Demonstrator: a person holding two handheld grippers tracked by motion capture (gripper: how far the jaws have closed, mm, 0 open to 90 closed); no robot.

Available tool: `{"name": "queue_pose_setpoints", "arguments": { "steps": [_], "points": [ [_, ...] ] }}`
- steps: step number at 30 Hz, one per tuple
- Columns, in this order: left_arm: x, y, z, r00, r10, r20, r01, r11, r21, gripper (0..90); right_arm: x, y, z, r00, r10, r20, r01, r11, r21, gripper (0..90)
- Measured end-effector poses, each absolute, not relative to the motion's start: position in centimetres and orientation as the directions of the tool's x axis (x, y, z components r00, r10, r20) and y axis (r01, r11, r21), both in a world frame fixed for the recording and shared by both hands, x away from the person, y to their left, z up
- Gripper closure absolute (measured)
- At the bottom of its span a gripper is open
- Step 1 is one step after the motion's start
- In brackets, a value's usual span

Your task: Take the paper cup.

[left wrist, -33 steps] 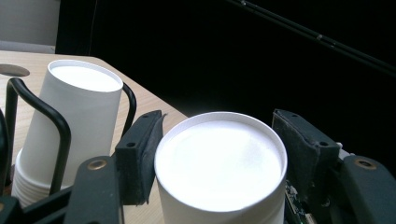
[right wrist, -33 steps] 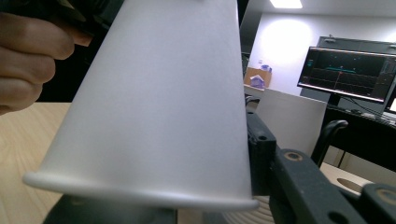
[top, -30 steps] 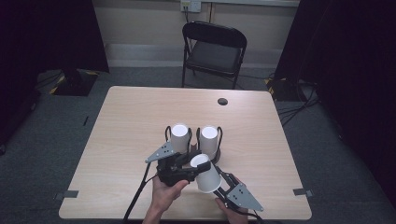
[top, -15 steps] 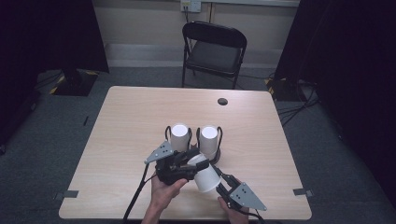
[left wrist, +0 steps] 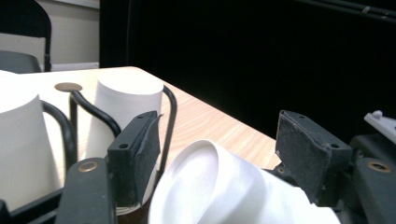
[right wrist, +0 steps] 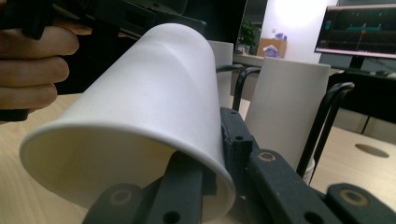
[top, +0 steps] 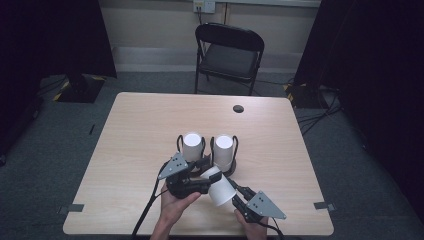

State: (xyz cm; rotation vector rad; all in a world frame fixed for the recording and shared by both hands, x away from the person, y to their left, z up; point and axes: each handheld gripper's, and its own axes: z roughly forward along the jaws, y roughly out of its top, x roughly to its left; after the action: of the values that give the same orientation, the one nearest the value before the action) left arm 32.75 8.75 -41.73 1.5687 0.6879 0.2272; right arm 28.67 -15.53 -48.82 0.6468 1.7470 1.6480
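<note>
A white paper cup lies tilted above the table's front edge, its closed end pointing toward the far left. My right gripper is shut on its rim, one jaw inside the mouth and one outside. The cup looms large in the right gripper view. My left gripper stands open, its jaws on either side of the cup's closed end with gaps showing. Just behind stand two upside-down white cups, each inside a black wire holder.
The light wooden table has a dark round grommet hole near its far edge. A black folding chair stands beyond the table. Dark curtains hang at both sides. Fingers of the person's hand show beside the cup.
The tilted cup has shifted very slightly toward the left gripper's jaws. Both hands stay almost where they were.
</note>
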Motion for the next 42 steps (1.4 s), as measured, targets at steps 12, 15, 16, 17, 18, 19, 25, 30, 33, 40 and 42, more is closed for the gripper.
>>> {"name": "queue_pose_setpoints", "arguments": {
  "steps": [12, 15, 16, 17, 18, 19, 25, 30, 33, 40, 42],
  "points": [
    [31.8, 9.7, -42.6, 0.752, 0.647, -0.128, 0.211, -0.052, 0.976, 20.0, 29.1, -16.4, -48.4, -0.678, 0.735, -0.017, 0.068, 0.086, 0.994, 87.2],
    [31.9, 10.3, -43.4, 0.744, 0.656, -0.127, 0.204, -0.042, 0.978, 18.6, 29.2, -16.5, -48.2, -0.676, 0.737, -0.017, 0.087, 0.103, 0.991, 87.1],
    [32.0, 10.5, -43.8, 0.744, 0.655, -0.130, 0.206, -0.040, 0.978, 17.7, 29.2, -16.5, -48.2, -0.677, 0.736, -0.012, 0.096, 0.104, 0.990, 87.1],
    [32.1, 10.6, -44.1, 0.745, 0.653, -0.140, 0.213, -0.033, 0.976, 17.4, 29.3, -16.6, -48.1, -0.681, 0.732, -0.010, 0.103, 0.109, 0.989, 87.1],
    [32.2, 10.8, -44.4, 0.745, 0.652, -0.142, 0.217, -0.036, 0.975, 17.3, 29.4, -16.6, -48.1, -0.684, 0.729, -0.008, 0.111, 0.115, 0.987, 87.2],
    [32.2, 11.0, -44.6, 0.740, 0.658, -0.140, 0.219, -0.039, 0.975, 17.1, 29.4, -16.6, -48.0, -0.683, 0.730, -0.005, 0.121, 0.119, 0.985, 87.2],
    [32.2, 11.6, -45.4, 0.760, 0.638, -0.122, 0.200, -0.051, 0.978, 15.6, 29.7, -16.6, -47.7, -0.685, 0.729, 0.003, 0.165, 0.152, 0.975, 87.2],
    [31.9, 11.7, -45.5, 0.771, 0.631, -0.091, 0.182, -0.080, 0.980, 15.6, 30.0, -16.8, -47.3, -0.695, 0.719, 0.020, 0.215, 0.181, 0.960, 87.2],
    [31.7, 11.7, -45.5, 0.782, 0.622, -0.046, 0.152, -0.119, 0.981, 16.0, 30.1, -17.0, -47.0, -0.696, 0.718, 0.016, 0.227, 0.199, 0.953, 87.3],
    [31.4, 11.4, -45.7, 0.794, 0.607, 0.021, 0.114, -0.183, 0.976, 15.4, 30.4, -17.3, -46.2, -0.711, 0.703, 0.019, 0.252, 0.230, 0.940, 87.4],
    [31.3, 11.4, -45.9, 0.803, 0.596, 0.029, 0.116, -0.203, 0.972, 15.3, 30.6, -17.3, -46.0, -0.715, 0.699, 0.024, 0.269, 0.243, 0.932, 87.4]
  ]
}}
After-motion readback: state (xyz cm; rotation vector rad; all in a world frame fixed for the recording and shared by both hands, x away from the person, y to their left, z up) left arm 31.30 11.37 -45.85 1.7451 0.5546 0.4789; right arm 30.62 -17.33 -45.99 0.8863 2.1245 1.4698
